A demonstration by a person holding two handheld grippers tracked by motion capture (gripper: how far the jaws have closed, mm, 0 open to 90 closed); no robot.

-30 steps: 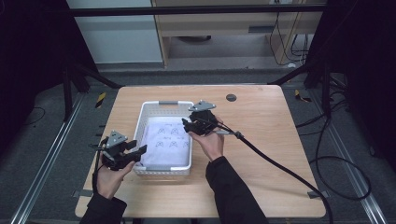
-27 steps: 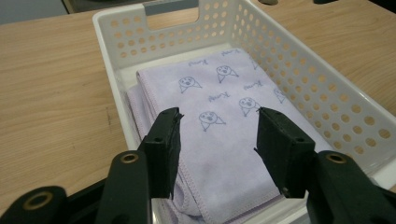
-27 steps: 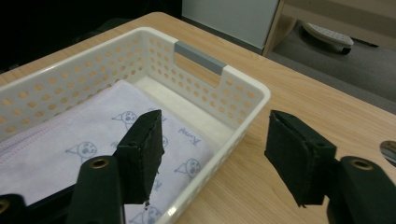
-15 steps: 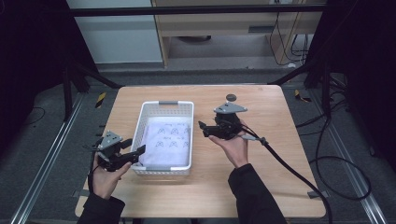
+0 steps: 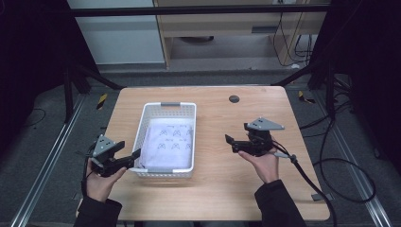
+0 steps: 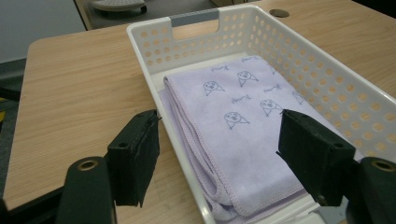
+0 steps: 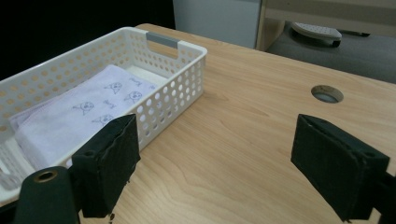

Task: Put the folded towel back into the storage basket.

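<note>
**Folded towel lay in a basket, both grippers let go**

A wooden table (image 5: 213, 189) filled the middle of the high view, with dark floor and metal rails around it. A white plastic basket (image 5: 166, 107) with perforated walls sat left of centre on the table, its long side running away from the person. Inside it lay a folded pale purple towel (image 5: 170, 146) printed with small animal faces, flat on the basket floor and nearer the bottom end of the basket.

At the lower left of the high view, the left gripper (image 5: 130, 159) was held in a hand at the table's edge, its tips just beside the basket's near left corner. In the left gripper view its jaws stood wide apart, having just been opening, with nothing pressed between them; the basket's near corner and the towel showed in the gap.

At the right of centre, the right gripper (image 5: 232, 142) was held over bare wood, well apart from the basket and pointing toward it. Its jaws were also released and had just been opening, with nothing between them.

A small round hole (image 5: 234, 99) sat in the tabletop at upper centre.
</note>
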